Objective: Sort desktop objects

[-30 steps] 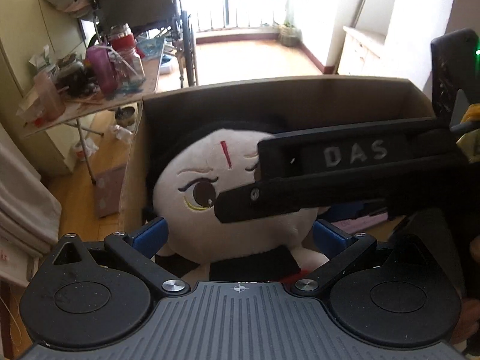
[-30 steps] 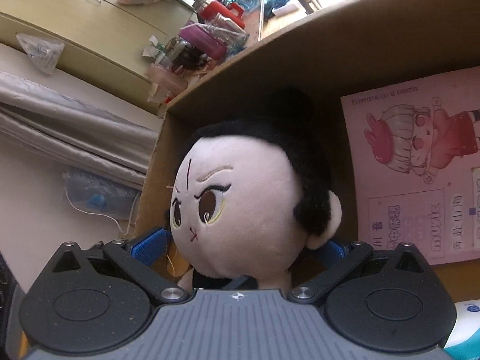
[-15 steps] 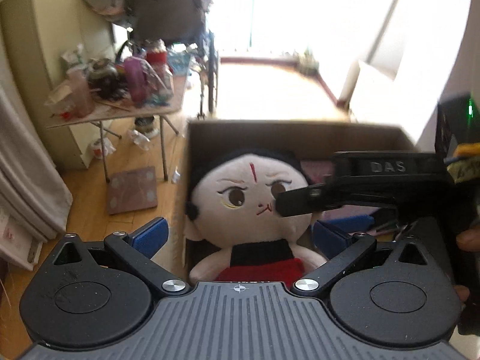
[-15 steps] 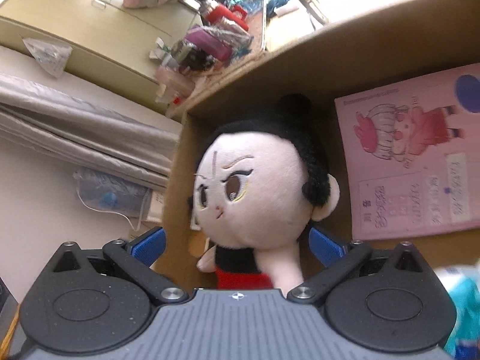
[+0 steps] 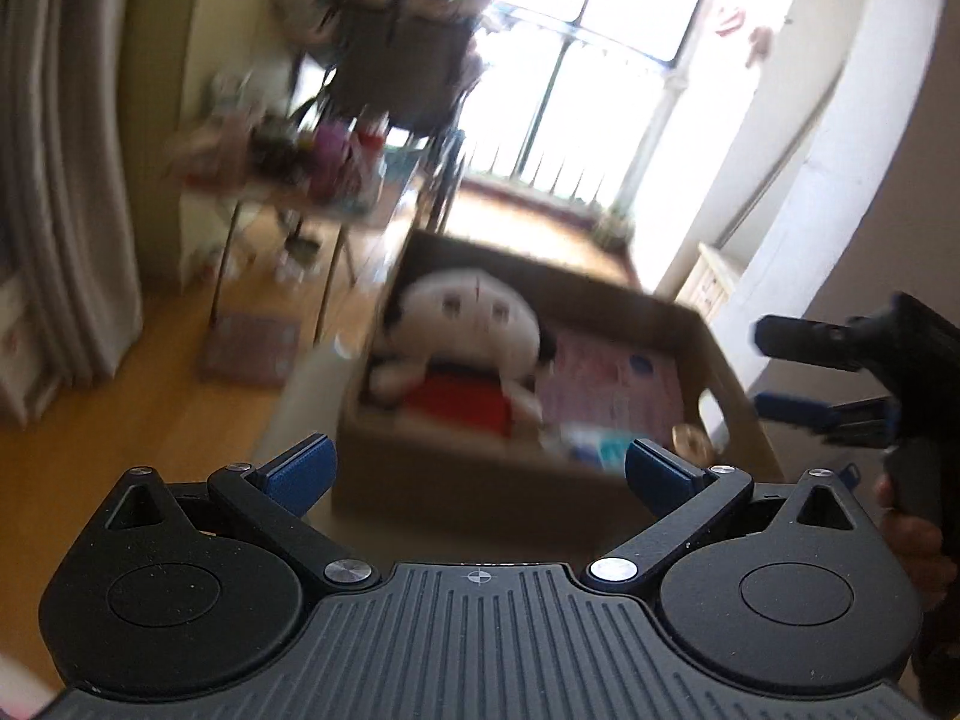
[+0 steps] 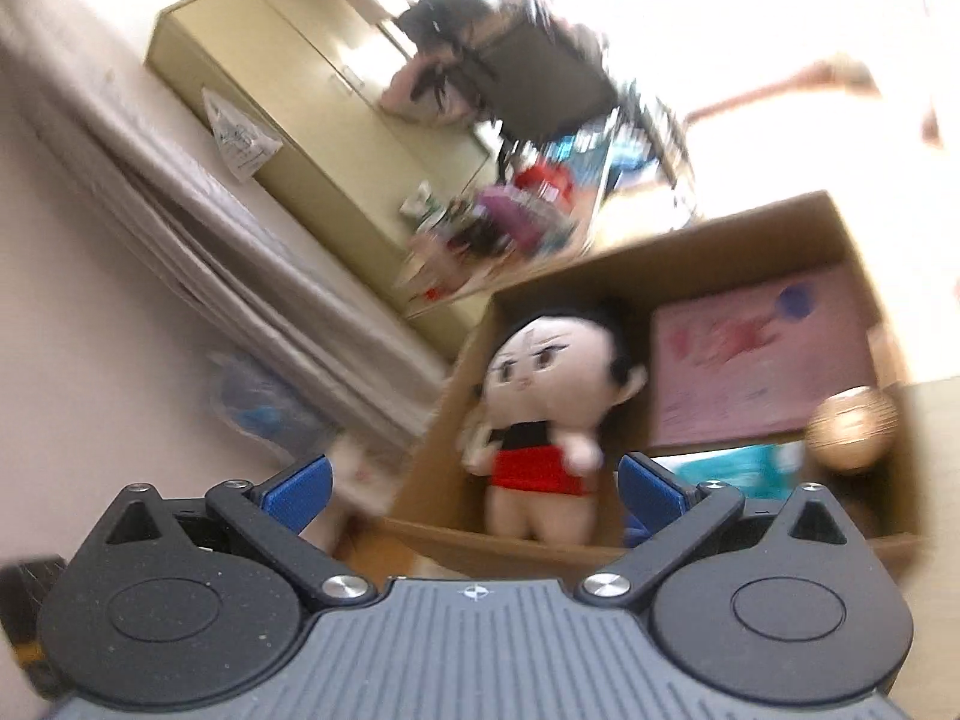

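Pink sheet (image 6: pixel 762 354) beside doll (image 6: pixel 549 402); print seemingly too blurred.

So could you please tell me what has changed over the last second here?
Both tools, left and right, have pulled back from the plush doll, open and empty. The doll stays in the cardboard box beside the pink booklet.

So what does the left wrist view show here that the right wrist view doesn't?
Only the left wrist view shows the right hand-held gripper, open, off to the side of the cardboard box. Only the right wrist view shows the tan cabinet and clearly shows the copper-coloured ball. Both show the plush doll lying in the box beside the pink sheet.
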Available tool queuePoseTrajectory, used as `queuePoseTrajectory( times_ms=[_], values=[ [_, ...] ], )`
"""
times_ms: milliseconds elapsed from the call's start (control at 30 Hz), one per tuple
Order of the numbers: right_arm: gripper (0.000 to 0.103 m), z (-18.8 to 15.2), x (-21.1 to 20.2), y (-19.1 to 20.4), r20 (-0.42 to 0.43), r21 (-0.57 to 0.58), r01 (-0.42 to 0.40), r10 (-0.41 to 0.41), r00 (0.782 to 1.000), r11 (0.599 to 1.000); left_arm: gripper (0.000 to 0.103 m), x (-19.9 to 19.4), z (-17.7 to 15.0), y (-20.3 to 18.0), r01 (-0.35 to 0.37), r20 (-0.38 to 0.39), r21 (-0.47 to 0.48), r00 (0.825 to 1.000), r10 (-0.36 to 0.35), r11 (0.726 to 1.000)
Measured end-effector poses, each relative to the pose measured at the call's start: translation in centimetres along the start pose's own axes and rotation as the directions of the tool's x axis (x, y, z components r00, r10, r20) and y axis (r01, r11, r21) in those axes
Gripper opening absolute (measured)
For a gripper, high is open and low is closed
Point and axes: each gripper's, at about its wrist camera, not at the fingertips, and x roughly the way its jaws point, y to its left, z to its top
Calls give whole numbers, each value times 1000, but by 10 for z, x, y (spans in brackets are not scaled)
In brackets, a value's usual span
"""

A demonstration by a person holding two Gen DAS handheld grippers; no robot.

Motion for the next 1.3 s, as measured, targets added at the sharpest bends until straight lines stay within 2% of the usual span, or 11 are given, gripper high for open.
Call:
queuePoseTrajectory(
  times_ms=[100, 200, 300, 433, 600, 733, 800, 933, 1067, 1300],
  values=[
    [103, -31, -16, 11, 29, -102, 118, -116, 993, 988, 103, -7, -25, -7, -20, -30, -50, 999, 19, 999],
    [103, -55, -24, 23, 34, -212, 211, -209, 977, 954, 103, -16, -39, -17, -68, -31, -59, 997, 66, 996],
    [103, -70, -32, 36, 74, -316, 279, -270, 960, 907, 103, -26, -45, -26, -131, -13, -64, 991, 131, 989],
    [103, -80, -42, 49, 147, -384, 355, -323, 935, 852, 103, -43, -50, -33, -199, 28, -58, 979, 201, 978],
    [103, -86, -50, 62, 249, -400, 435, -361, 899, 807, 103, -59, -54, -46, -327, 109, -6, 939, 326, 945],
    [103, -87, -50, 73, 309, -427, 482, -378, 873, 765, 103, -65, -55, -54, -383, 151, 67, 916, 370, 921],
    [103, -88, -50, 78, 317, -440, 490, -381, 869, 752, 103, -66, -57, -59, -403, 167, 111, 909, 383, 908],
    [103, -85, -49, 81, 267, -425, 447, -363, 893, 788, 103, -64, -59, -69, -400, 185, 204, 912, 366, 894],
    [103, -84, -46, 74, 214, -385, 418, -361, 908, 823, 103, -68, -62, -73, -387, 224, 178, 911, 346, 905],
    [103, -82, -50, 57, 172, -291, 397, -361, 917, 870, 103, -66, -55, -71, -375, 202, 144, 917, 344, 916]
  ],
)
